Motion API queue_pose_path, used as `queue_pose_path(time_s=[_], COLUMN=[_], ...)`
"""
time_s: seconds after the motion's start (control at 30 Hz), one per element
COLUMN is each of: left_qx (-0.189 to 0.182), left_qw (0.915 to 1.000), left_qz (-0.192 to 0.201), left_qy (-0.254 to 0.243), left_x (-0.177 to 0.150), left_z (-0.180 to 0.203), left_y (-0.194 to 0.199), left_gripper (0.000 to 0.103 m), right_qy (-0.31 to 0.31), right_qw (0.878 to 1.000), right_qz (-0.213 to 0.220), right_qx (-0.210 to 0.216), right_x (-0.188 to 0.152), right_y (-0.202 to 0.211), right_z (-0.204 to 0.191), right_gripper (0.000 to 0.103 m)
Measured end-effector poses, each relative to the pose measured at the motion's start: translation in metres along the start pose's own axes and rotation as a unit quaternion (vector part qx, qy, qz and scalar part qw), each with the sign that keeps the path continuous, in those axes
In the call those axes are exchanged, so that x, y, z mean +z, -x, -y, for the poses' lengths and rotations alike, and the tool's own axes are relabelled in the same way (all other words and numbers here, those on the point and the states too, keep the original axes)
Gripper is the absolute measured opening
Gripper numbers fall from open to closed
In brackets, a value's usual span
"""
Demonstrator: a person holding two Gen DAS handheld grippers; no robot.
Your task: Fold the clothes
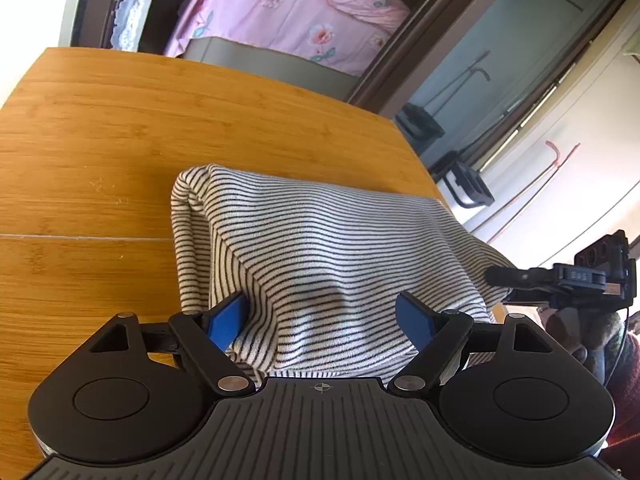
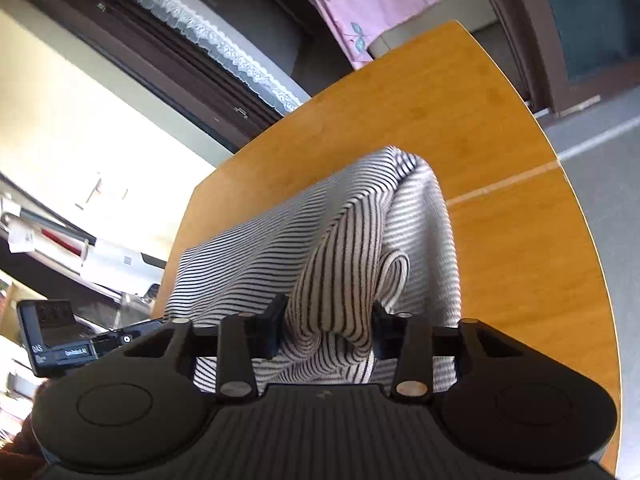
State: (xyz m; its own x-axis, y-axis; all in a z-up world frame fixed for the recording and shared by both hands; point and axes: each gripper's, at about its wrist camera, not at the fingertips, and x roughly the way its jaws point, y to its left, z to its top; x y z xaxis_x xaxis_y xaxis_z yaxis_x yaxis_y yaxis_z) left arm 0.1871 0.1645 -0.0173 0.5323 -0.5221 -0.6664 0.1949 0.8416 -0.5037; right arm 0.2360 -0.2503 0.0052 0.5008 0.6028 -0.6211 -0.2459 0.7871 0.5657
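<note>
A white garment with thin black stripes (image 1: 320, 240) lies partly folded on the wooden table (image 1: 100, 140). My left gripper (image 1: 322, 316) is open, its blue pads (image 1: 226, 320) spread to either side of the near edge of the cloth. The other gripper (image 1: 568, 276) shows at the right of the left wrist view. In the right wrist view my right gripper (image 2: 326, 332) has its jaws around a bunched fold of the striped garment (image 2: 340, 248) and lifts it above the table (image 2: 500, 240).
The table's right edge (image 2: 592, 240) drops to a grey floor. A pink floral quilt (image 1: 300, 12) lies beyond the far table edge. Dark window frames and a lace curtain (image 2: 208, 36) are behind. A black chair (image 1: 468, 184) stands past the table's right corner.
</note>
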Motion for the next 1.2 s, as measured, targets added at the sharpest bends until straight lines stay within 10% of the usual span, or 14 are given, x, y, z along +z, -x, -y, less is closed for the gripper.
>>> queue_pose_path(time_s=[0.13,0.27,0.47,0.6,0.8,0.97,1.2], left_qx=[0.002,0.011,0.013,0.001,-0.002,0.015,0.033], left_qw=[1.0000,0.9999,0.9998,0.9993,0.9994,0.9994,0.9980], left_qz=[-0.001,0.001,-0.003,-0.007,-0.005,0.006,0.051], left_qy=[0.007,0.002,0.016,0.035,0.036,0.030,-0.021], left_x=[0.001,-0.003,-0.003,-0.003,-0.005,0.004,0.036], left_z=[-0.004,-0.003,-0.010,-0.017,-0.012,-0.009,0.014], left_y=[0.000,0.002,0.010,0.011,-0.005,-0.015,-0.005], left_gripper=[0.083,0.083,0.084,0.085,0.085,0.055,0.027], right_qy=[0.194,0.286,0.141,0.035,0.046,0.114,0.147], right_qw=[0.977,0.956,0.980,0.993,0.998,0.992,0.987], right_qz=[0.088,0.046,0.063,0.082,0.003,0.008,0.060], right_qx=[-0.012,-0.053,-0.122,-0.077,-0.045,-0.054,-0.037], right_x=[0.017,0.010,0.012,0.012,-0.007,-0.002,0.027], right_y=[0.031,0.042,0.084,0.091,0.018,-0.021,-0.003], right_z=[-0.063,-0.079,-0.015,0.015,0.011,-0.008,-0.030], right_gripper=[0.026,0.030,0.051,0.060,0.062,0.026,0.022])
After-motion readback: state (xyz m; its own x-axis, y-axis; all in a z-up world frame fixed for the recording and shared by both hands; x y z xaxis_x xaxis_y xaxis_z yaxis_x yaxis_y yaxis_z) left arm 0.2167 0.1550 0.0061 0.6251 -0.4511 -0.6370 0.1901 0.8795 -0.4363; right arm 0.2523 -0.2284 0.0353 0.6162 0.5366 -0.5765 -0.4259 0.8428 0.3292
